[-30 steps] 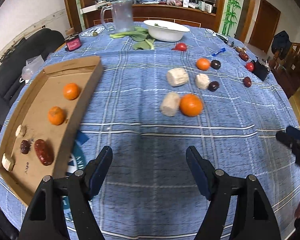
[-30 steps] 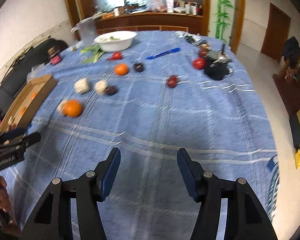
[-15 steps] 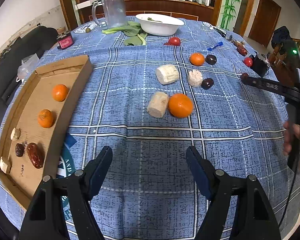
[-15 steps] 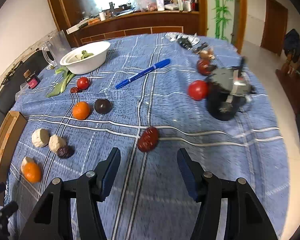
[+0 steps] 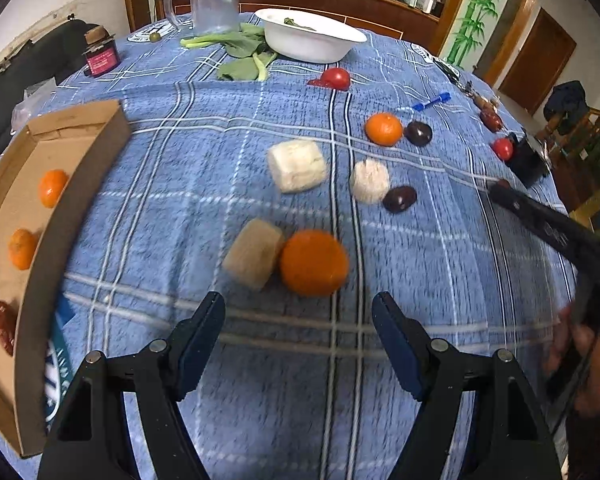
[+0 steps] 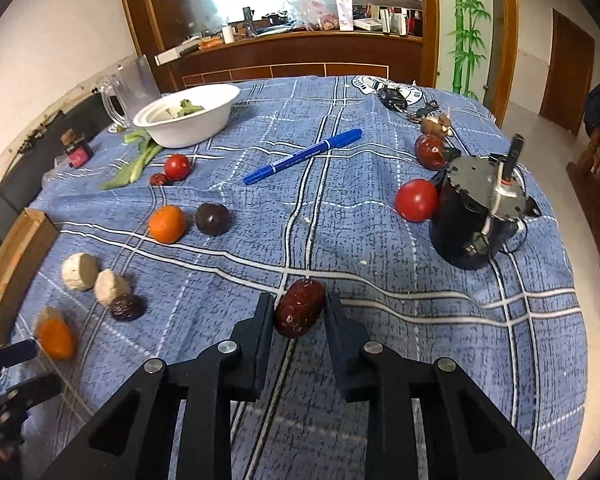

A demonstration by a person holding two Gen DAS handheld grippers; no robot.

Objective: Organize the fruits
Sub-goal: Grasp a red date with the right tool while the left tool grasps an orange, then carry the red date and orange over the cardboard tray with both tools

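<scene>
Blue-checked desk (image 6: pixel 420 340) strewn with fruit, box (image 5: pixel 80 184) at its left edge.
Left hand-held gripper (image 5: pixel 298 320) gapes empty near an orange (image 5: pixel 314 262); right hand-held gripper (image 6: pixel 298 320) brackets a small, light, probably soft date (image 6: pixel 300 308), jaws nearly touching its sides.

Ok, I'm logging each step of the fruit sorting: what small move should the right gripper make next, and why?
Probably close the right gripper on the red date. The date lies on the blue tablecloth between the two fingers, which flank it closely but may not be gripping it yet. The cardboard tray already holds another date, so it likely goes there afterwards.
</scene>
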